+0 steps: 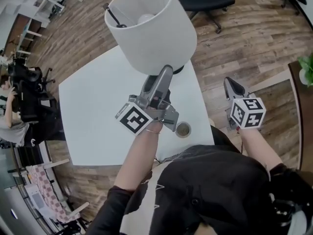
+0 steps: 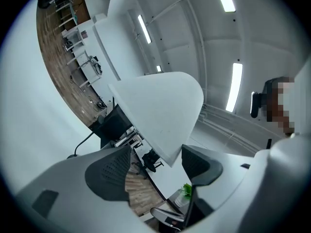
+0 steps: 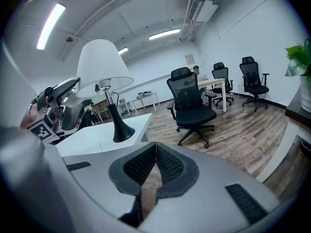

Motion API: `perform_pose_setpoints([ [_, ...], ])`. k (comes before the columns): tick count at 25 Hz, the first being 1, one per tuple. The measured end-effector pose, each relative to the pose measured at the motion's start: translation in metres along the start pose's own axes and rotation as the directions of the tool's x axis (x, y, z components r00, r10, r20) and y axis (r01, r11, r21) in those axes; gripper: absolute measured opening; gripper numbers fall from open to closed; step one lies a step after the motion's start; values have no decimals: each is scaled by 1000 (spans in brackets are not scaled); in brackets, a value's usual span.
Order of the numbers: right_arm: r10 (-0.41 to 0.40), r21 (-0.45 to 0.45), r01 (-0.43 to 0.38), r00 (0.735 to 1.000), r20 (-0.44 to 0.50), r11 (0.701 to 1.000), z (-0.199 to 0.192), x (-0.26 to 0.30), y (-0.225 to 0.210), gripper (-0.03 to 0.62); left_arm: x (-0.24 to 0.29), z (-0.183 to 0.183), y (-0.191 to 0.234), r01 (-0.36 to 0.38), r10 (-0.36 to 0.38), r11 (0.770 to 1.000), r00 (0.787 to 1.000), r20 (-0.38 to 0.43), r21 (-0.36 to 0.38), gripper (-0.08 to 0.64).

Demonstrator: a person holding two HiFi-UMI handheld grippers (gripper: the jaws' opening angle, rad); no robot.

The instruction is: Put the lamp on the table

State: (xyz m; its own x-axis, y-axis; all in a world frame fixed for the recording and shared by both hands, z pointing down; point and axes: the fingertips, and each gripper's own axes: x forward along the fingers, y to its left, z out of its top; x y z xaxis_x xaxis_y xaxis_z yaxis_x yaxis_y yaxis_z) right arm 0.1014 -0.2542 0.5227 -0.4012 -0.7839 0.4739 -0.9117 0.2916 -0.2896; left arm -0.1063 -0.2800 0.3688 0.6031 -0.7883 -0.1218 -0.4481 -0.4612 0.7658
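light: bright, ceiling strips [image 2: 235,86] | shadows: soft | edges: fisheye-warped, dark vignette

Lamp base [image 1: 179,70] mostly out of sight under the white shade [image 1: 151,28].

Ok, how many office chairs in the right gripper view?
3: nearest chair beside the table, second chair at a far desk, third chair right of it; others possibly hidden.

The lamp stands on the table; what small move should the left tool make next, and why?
Probably draw the left tool straight back. The lamp stands upright with its base on the white table, and the tool's jaws are apart, gripping nothing; the shade hangs close above.
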Motion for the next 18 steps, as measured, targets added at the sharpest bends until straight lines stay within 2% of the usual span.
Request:
perform_pose_setpoints([
  [3,-16,1,16,1000,9,1000,4,-10,-1,18,-1,1,1,-44,44,999,999,-12,7,352],
  [6,-28,6,28,1000,11,1000,4,-16,-1,18,-4,1,6,-98,100,994,995,-26,46,383],
  [15,-20,-28,21,999,31,999,14,-25,3,18,-11,1,20,-233,239,967,970,-44,106,502],
  [18,-20,-30,21,999,33,999,16,-28,2,18,-13,1,22,-261,268,958,963,-43,120,520],
])
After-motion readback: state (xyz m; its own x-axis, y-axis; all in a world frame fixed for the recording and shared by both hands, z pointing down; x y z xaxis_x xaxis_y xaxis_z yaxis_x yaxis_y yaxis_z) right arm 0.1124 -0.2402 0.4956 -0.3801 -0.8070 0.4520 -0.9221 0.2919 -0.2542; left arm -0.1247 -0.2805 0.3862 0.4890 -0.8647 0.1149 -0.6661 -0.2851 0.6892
